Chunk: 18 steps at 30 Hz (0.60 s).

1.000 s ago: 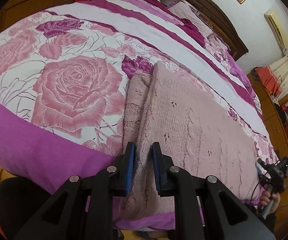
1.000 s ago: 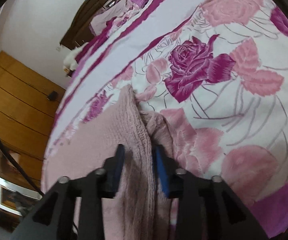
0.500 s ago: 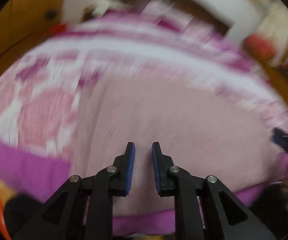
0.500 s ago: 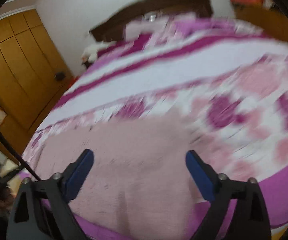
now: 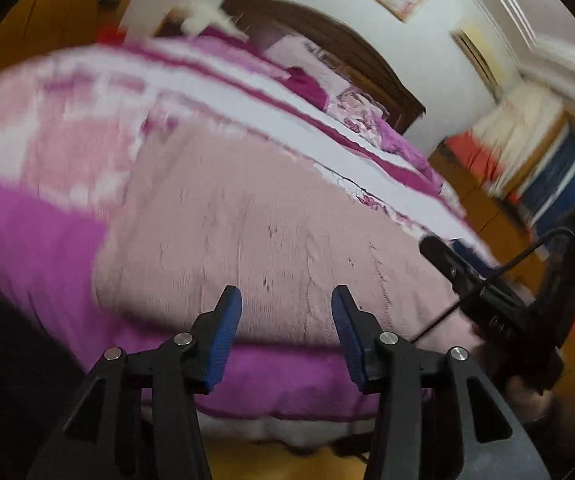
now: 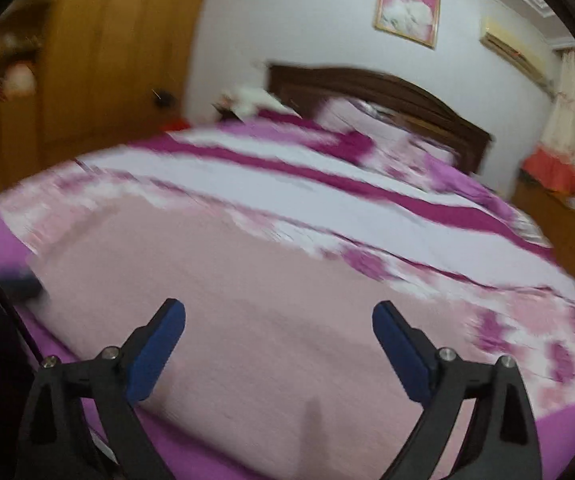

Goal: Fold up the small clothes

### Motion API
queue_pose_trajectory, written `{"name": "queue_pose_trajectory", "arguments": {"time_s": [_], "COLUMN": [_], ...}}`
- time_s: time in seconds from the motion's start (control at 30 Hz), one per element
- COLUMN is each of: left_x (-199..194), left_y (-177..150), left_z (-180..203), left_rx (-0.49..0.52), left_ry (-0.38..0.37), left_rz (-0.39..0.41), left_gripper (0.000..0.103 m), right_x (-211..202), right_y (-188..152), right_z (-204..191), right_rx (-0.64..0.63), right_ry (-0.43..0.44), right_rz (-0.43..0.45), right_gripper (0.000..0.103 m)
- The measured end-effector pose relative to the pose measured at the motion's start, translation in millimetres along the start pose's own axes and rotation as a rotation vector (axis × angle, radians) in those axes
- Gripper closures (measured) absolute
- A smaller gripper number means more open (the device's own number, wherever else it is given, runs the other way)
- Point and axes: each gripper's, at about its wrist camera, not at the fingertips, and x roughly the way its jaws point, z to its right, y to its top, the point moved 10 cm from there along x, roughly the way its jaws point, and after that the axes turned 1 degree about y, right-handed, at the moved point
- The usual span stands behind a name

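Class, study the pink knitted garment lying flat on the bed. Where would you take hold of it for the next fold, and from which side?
Probably the near hem of the pink knitted garment, at the bed's front edge. It lies flat, so only edges offer a pinch. The open left claw and open right claw face it from that side.

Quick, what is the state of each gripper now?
Left gripper: open, holding nothing, above the pink knitted garment.
Right gripper: wide open, holding nothing.
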Motion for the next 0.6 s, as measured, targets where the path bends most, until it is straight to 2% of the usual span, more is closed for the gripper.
{"name": "queue_pose_trajectory", "arguments": {"time_s": [0.03, 0.07, 0.13, 0.2, 0.23, 0.27, 0.37, 0.47, 0.5, 0.53, 0.57, 0.6], "left_x": [-2, -4, -6, -4, -2, -2, -11, -15, -21, -26, -34, -42], "left_y": [2, 5, 11, 15, 17, 19, 21, 14, 12, 12, 14, 17], "left_z": [-4, -9, -17, -31, -42, -53, -70, -79, -84, -85, -87, -87], "left_rx": [-0.021, -0.024, -0.028, -0.051, -0.077, -0.111, -0.203, -0.316, -0.385, -0.428, -0.468, -0.474], "left_ry": [-0.009, 0.002, 0.017, 0.033, 0.050, 0.039, -0.077, -0.162, -0.192, -0.212, -0.225, -0.212], "left_rz": [0.021, 0.054, 0.100, 0.114, 0.109, 0.103, 0.112, 0.068, 0.051, 0.053, 0.077, 0.110], "left_gripper": [0.080, 0.080, 0.079, 0.074, 0.073, 0.073, 0.073, 0.073, 0.073, 0.071, 0.064, 0.061], "right_x": [4, 4, 16, 28, 34, 37, 57, 79, 85, 95, 102, 109], "right_y": [3, 7, 15, 17, 18, 19, 26, 37, 40, 44, 48, 52], "right_z": [-3, -6, -2, -3, -5, -10, -32, -71, -84, -104, -126, -144], "right_rx": [0.072, 0.124, 0.208, 0.216, 0.209, 0.195, 0.138, 0.045, 0.023, -0.011, -0.054, -0.097], "right_ry": [0.068, 0.097, 0.129, 0.142, 0.150, 0.150, 0.170, 0.215, 0.233, 0.260, 0.287, 0.297], "right_rz": [0.003, 0.003, -0.018, -0.071, -0.093, -0.111, -0.167, -0.226, -0.250, -0.293, -0.337, -0.369], "right_gripper": [0.012, 0.012, 0.012, 0.018, 0.024, 0.024, 0.024, 0.024, 0.024, 0.024, 0.024, 0.024]}}
